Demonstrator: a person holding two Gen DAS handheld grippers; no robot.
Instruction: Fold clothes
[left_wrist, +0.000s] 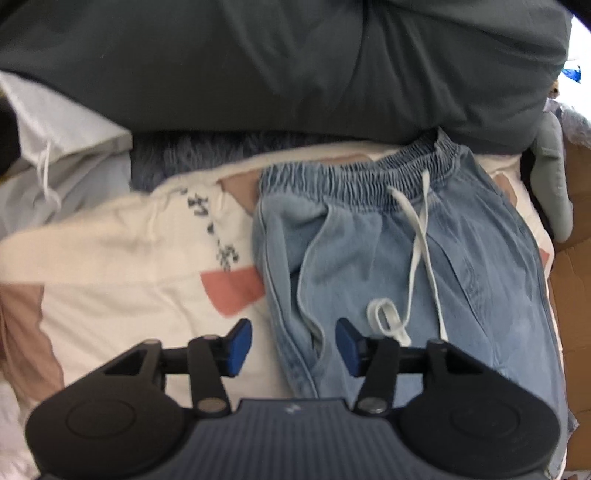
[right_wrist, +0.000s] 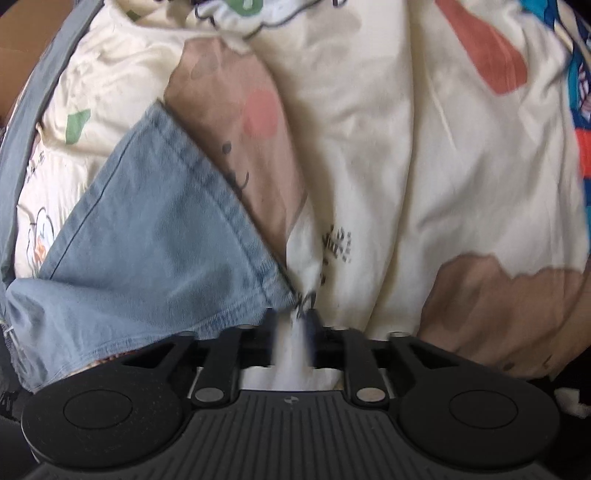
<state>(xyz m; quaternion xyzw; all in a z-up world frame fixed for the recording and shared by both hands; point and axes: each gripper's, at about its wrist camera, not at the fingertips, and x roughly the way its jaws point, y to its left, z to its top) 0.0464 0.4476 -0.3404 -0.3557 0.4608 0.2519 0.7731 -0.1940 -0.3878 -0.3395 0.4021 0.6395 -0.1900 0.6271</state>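
Observation:
Light blue denim trousers (left_wrist: 424, 258) with an elastic waistband and a white drawstring (left_wrist: 417, 236) lie on a cream patterned bedsheet (left_wrist: 122, 258). My left gripper (left_wrist: 293, 341) is open, its blue pads (left_wrist: 242, 341) straddling the trousers' left edge just above the cloth. In the right wrist view a hemmed trouser leg end (right_wrist: 159, 240) lies to the left. My right gripper (right_wrist: 293, 321) is shut, pinching the hem corner together with a fold of the cream sheet (right_wrist: 406, 166).
A dark grey cushion or duvet (left_wrist: 295, 62) fills the far side. White and pale grey clothes (left_wrist: 55, 155) lie at the left. A grey garment (left_wrist: 554, 177) and brown cardboard (left_wrist: 572, 277) are at the right. A grey strip (right_wrist: 33, 110) borders the sheet.

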